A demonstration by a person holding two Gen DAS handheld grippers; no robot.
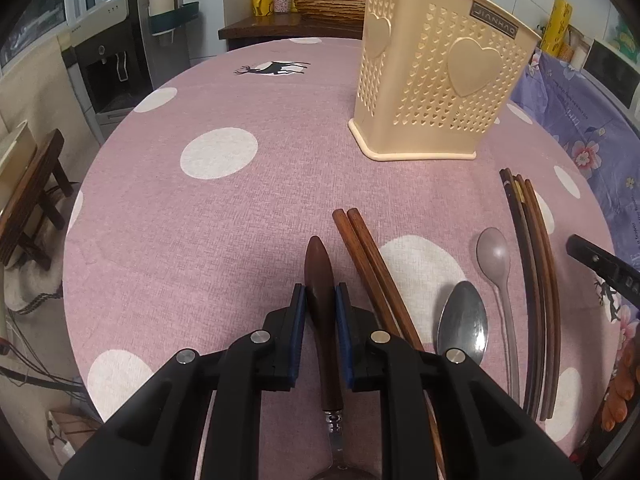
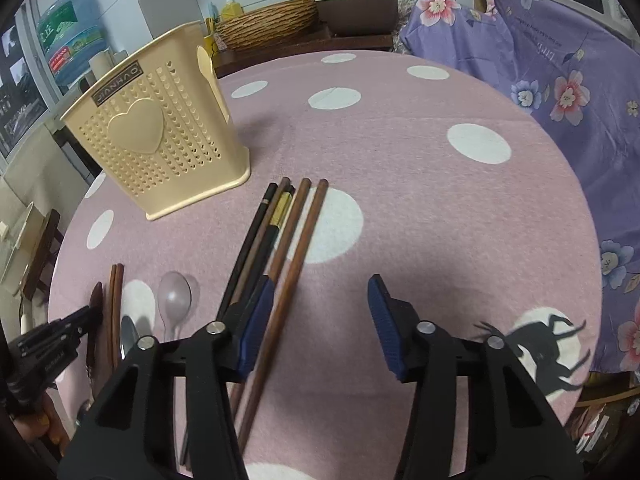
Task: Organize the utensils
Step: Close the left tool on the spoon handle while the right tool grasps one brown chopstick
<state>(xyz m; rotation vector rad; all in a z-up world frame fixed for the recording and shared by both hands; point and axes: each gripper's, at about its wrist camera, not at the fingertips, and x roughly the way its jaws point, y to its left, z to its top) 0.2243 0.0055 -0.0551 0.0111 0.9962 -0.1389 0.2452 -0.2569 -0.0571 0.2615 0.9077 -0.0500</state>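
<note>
Left wrist view, lower centre: my left gripper (image 1: 321, 300) has its blue pads closed against both flanks of a dark wooden utensil handle (image 1: 319, 280), which lies flat on the pink polka-dot tablecloth (image 1: 240, 220); a metal neck shows below the pads, but the working end is cut off by the frame, so I cannot tell whether it is a spoon or a fork. To the right of it lie a pair of reddish wooden chopsticks (image 1: 370, 264), a steel spoon (image 1: 463, 322), a translucent plastic spoon (image 1: 494, 256) and a bundle of mixed chopsticks (image 1: 532, 280). The cream perforated utensil holder (image 1: 436, 80) stands upright in the upper right, well apart from the grip. Right wrist view, lower centre: my right gripper (image 2: 322, 300) is spread wide and holds nothing, hovering with its left pad over the mixed chopsticks (image 2: 276, 220). I judge the handle stiff, light and smooth, tapering toward its tip; the hold sits on the thick part, which should resist slipping, though the metal end may tip it downward on lifting.
</note>
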